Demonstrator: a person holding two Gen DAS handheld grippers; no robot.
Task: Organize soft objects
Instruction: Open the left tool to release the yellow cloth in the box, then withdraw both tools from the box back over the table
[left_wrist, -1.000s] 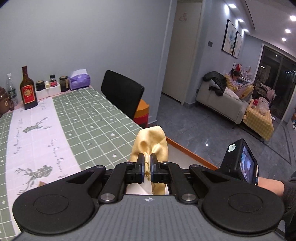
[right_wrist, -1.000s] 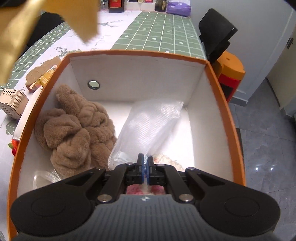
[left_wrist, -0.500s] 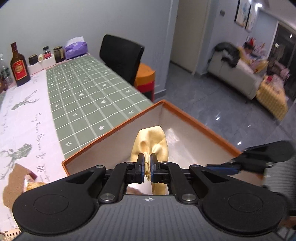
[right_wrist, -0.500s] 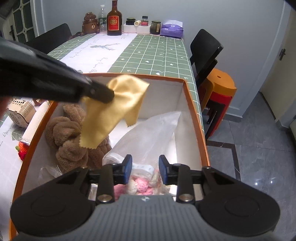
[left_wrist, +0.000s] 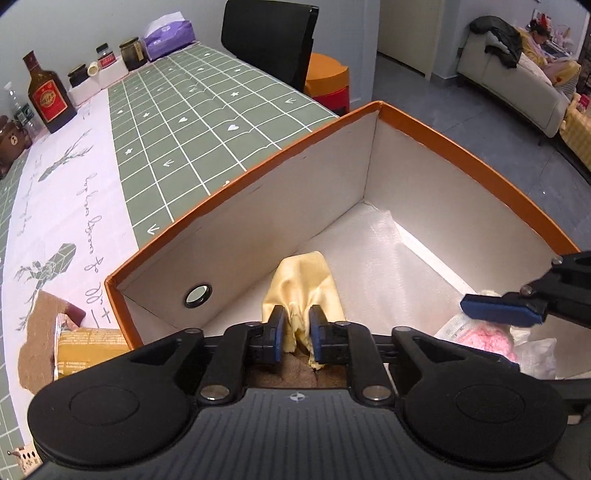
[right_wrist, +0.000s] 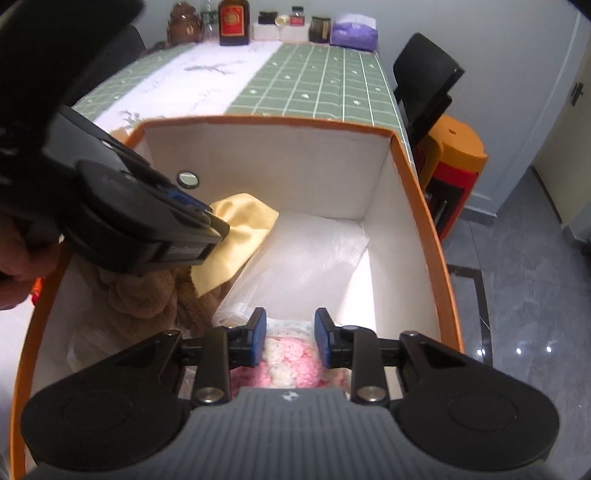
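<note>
A yellow satin cloth (left_wrist: 301, 291) lies between the fingers of my left gripper (left_wrist: 296, 334), inside the orange box (left_wrist: 476, 168) with white walls. The jaws stand a little apart with the cloth loose between them. The cloth (right_wrist: 236, 242) rests over a brown fluffy towel (right_wrist: 147, 295) in the right wrist view, where the left gripper (right_wrist: 218, 229) reaches in from the left. My right gripper (right_wrist: 290, 341) is open above a pink and white knitted item (right_wrist: 291, 369) in a clear bag (right_wrist: 295, 266). One of its fingertips (left_wrist: 498, 312) shows in the left wrist view.
The box (right_wrist: 424, 206) stands on a green checked tablecloth (left_wrist: 207, 110) at the table's edge. A bottle (left_wrist: 46, 96), jars and a purple tissue pack (left_wrist: 168, 35) line the far end. A black chair (left_wrist: 269, 37) and an orange stool (left_wrist: 328, 79) stand beside the table. A brown packet (left_wrist: 85, 347) lies left of the box.
My left gripper has gone down into the box with the yellow cloth and its jaws have parted. My right gripper has opened off the clear bag.
</note>
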